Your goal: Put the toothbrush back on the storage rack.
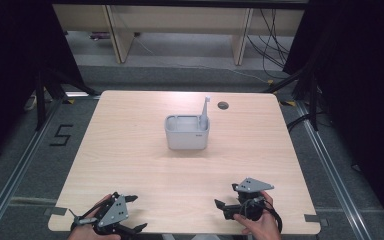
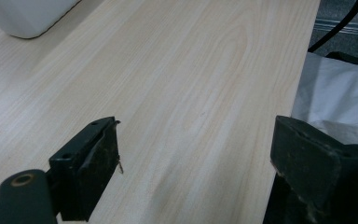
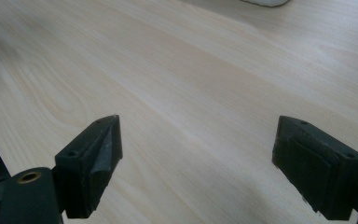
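Grey rectangular caddy [image 1: 187, 135], upright at the table's [image 1: 130, 165] centre; white utensil [image 1: 205, 111] standing in its right compartment.

Pretty sure I'm working in a lab or some test rig space, not a home. My pale wood table [image 1: 130, 150] sits alone on grey floor between metal floor rails [image 1: 10, 180], with black curtains [image 1: 10, 60] down both sides, a "5" taped on the floor [image 1: 61, 135], and loose cables [image 1: 272, 45] past the far edge.
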Demonstrator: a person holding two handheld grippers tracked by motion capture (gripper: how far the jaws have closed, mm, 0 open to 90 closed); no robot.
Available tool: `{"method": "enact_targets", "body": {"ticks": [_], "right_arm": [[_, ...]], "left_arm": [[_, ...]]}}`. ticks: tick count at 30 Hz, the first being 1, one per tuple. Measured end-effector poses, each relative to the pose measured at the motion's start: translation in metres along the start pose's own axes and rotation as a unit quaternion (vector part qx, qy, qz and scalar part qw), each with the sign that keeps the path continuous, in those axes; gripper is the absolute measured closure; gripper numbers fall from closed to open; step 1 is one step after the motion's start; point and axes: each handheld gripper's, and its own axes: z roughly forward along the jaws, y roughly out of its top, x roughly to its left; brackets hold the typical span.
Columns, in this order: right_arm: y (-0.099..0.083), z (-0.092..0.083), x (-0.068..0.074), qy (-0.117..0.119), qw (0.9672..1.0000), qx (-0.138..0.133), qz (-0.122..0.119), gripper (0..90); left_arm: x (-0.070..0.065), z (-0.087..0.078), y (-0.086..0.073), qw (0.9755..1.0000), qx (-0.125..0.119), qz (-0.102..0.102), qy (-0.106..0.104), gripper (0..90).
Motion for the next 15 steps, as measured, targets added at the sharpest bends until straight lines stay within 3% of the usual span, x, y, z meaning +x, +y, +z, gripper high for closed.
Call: {"method": "enact_targets", "body": {"ticks": [3,4,5,13,14,15], "right_arm": [[-0.0025,-0.0016,0.0021,0.006,1.0,0.003,0.006,16.4],[-0.003,-0.0016,-0.0001,0.011,0.9999,0.005,-0.008,16.3],[-0.0035,-0.0033,0.0011,0.001,1.0,0.008,-0.006,16.4],[-0.0076,-0.0057,0.0014,0.002,0.9999,0.008,-0.008,16.3],[-0.0088,-0.0081,0.0024,0.002,0.9999,0.011,0.001,16.4],[-0.0092,-0.0079,0.0009,0.0,0.9999,0.007,-0.01,16.4]], "left_arm": [[0.0005,-0.0002,0.0001,1.0,0.002,-0.001,-0.004,14.7],[0.0016,-0.0005,0.0002,1.0,0.006,0.005,-0.001,14.7],[0.0004,-0.0003,0.0001,1.0,0.002,-0.001,-0.004,14.7],[-0.0009,0.0008,-0.0002,1.0,-0.003,-0.006,-0.005,14.7],[0.0003,0.0,0.0,1.0,0.003,0.0,-0.005,14.7],[0.0005,-0.0001,0.0001,1.0,0.002,-0.001,-0.004,14.7]]}}
